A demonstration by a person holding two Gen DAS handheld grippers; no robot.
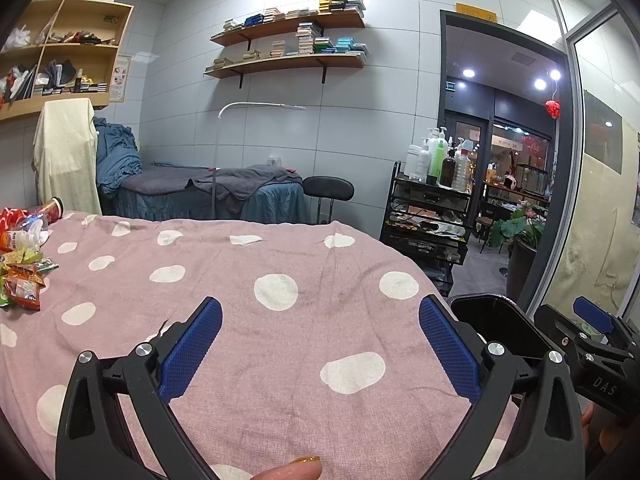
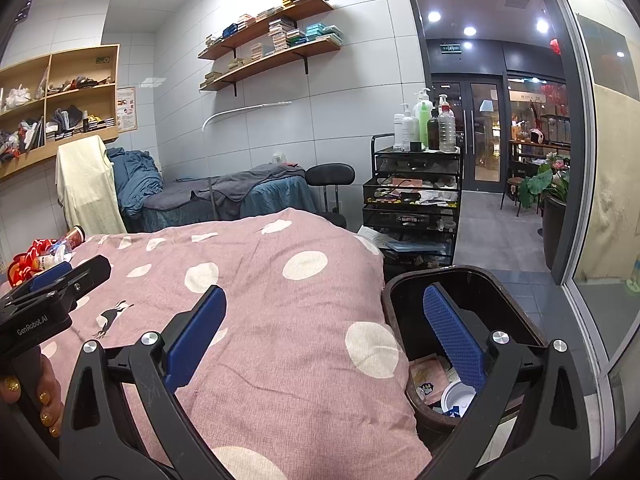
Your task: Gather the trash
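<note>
Both claws are hanging empty with their blue pads spread wide apart. The left claw (image 1: pixel 320 344) is hovering over the pink polka-dot blanket (image 1: pixel 280 340) covering the bed, while the right claw (image 2: pixel 324 332) is hovering at the blanket's right edge, its right pad sitting over the mouth of the dark trash bin (image 2: pixel 516 316). The bin is standing just beside the bed, already holding a pinkish wrapper (image 2: pixel 430 376) and a white lid-like piece (image 2: pixel 458 398). The remaining trash is lying well apart from both claws at the far left of the blanket: a pile of snack wrappers (image 1: pixel 24 280), a plastic bottle (image 1: pixel 26 236) and a tipped-over can (image 1: pixel 54 208). A hand (image 2: pixel 36 400) is gripping the left claw's handle. Beyond the bed, a black cart (image 2: pixel 416 184) loaded with bottles is standing by the doorway.
</note>
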